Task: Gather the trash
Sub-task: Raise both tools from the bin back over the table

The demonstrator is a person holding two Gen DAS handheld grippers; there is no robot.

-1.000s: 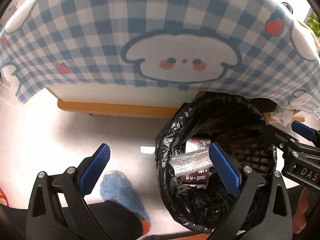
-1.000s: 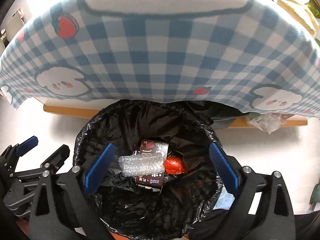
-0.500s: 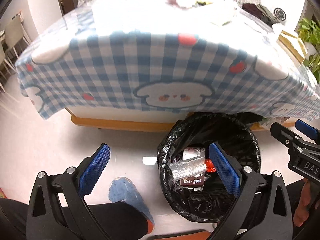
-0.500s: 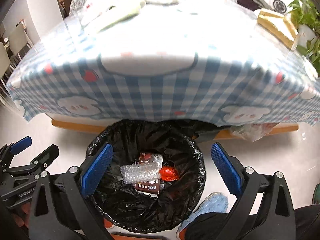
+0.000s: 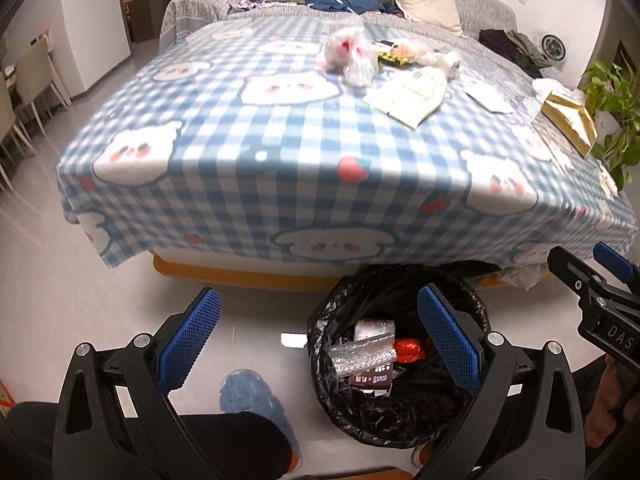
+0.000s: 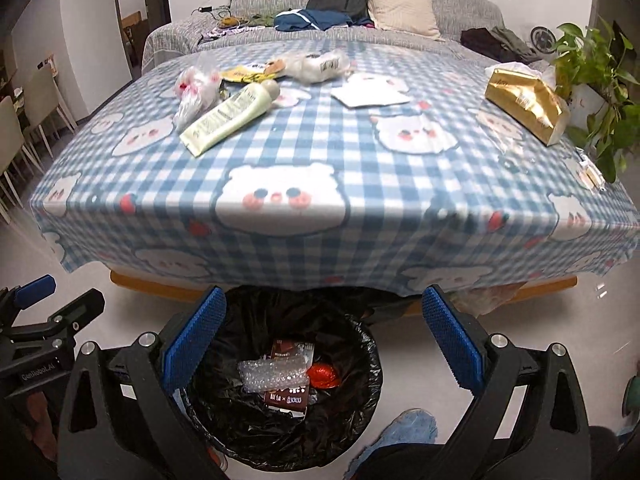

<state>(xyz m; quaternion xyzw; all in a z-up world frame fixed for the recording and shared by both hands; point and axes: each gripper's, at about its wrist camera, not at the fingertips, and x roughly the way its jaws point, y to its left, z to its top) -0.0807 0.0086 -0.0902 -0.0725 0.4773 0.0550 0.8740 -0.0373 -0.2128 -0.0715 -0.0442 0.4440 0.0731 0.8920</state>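
A black-lined trash bin (image 5: pixel 340 396) (image 6: pixel 372 364) stands on the floor by the table's near edge, holding bubble wrap (image 6: pixel 274 374), a dark wrapper (image 6: pixel 286 394) and a red crumpled piece (image 6: pixel 323 374). On the checked tablecloth (image 6: pixel 320 136) lie a pale green tube (image 6: pixel 230 114) (image 5: pixel 410 94), a crumpled clear bag with red (image 6: pixel 194 88) (image 5: pixel 350 54), a yellow packet (image 6: pixel 244 74), a clear wrapper (image 6: pixel 316 64) and a white sheet (image 6: pixel 370 94). My left gripper (image 5: pixel 318 344) and right gripper (image 6: pixel 320 344) are both open and empty, raised above the bin.
A gold tissue pack (image 6: pixel 526 100) sits at the table's right side near a potted plant (image 6: pixel 596 76). A grey sofa (image 6: pixel 400 8) with a backpack and clothes stands behind. Chairs (image 6: pixel 24 120) are at left. The person's blue slippers (image 5: pixel 248 394) (image 6: pixel 408 426) flank the bin.
Both grippers have risen and drawn back from the bin, so the tabletop and its litter came into view. Both stay open and empty.
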